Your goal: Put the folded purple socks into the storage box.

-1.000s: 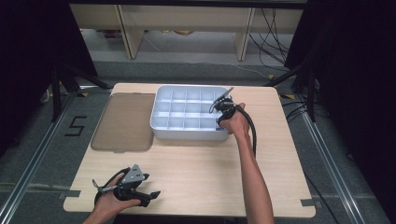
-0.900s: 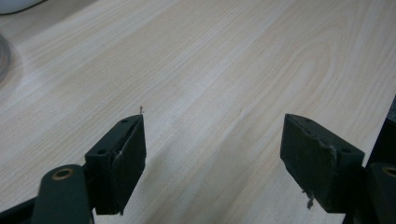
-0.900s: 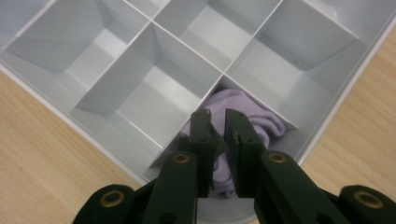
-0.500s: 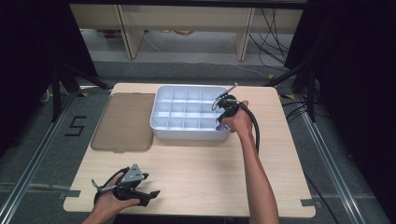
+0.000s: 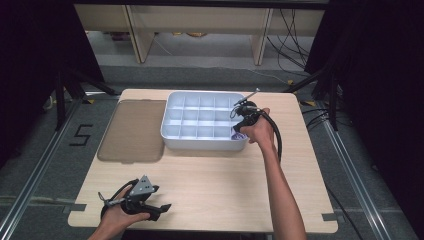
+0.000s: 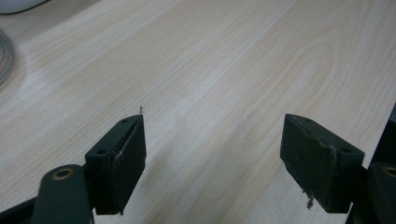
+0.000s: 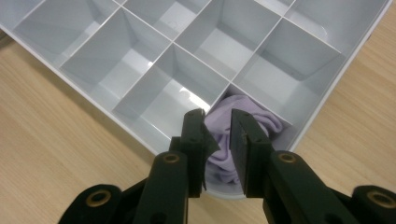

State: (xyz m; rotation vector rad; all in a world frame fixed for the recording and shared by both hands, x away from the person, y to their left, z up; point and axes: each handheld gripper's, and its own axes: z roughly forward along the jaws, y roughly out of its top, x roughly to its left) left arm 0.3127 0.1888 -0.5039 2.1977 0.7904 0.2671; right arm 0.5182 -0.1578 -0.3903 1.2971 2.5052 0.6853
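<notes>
A white divided tray [image 5: 200, 137] stands at the table's far middle. A purple cloth [image 7: 254, 119] lies bunched in its near right corner compartment, also seen as a purple patch [image 5: 236, 134] in the high view. My right gripper [image 5: 239, 125] reaches down into that compartment, and its jaws [image 7: 219, 133] are nearly together with a fold of the cloth between them. My left gripper [image 5: 159, 210] rests low over the table's near left corner. Its jaws [image 6: 212, 154] stand wide open over bare wood with nothing between them.
A brown translucent lid [image 5: 132, 130] lies flat to the left of the tray. The tray's other compartments [image 7: 196, 74] hold nothing. The right gripper's black cable [image 5: 276, 135] loops over the forearm. Bare wooden table [image 5: 220, 185] stretches between the two hands.
The right gripper has sunk slightly deeper into the tray's near right corner compartment with the cloth. The left gripper has hardly moved.
</notes>
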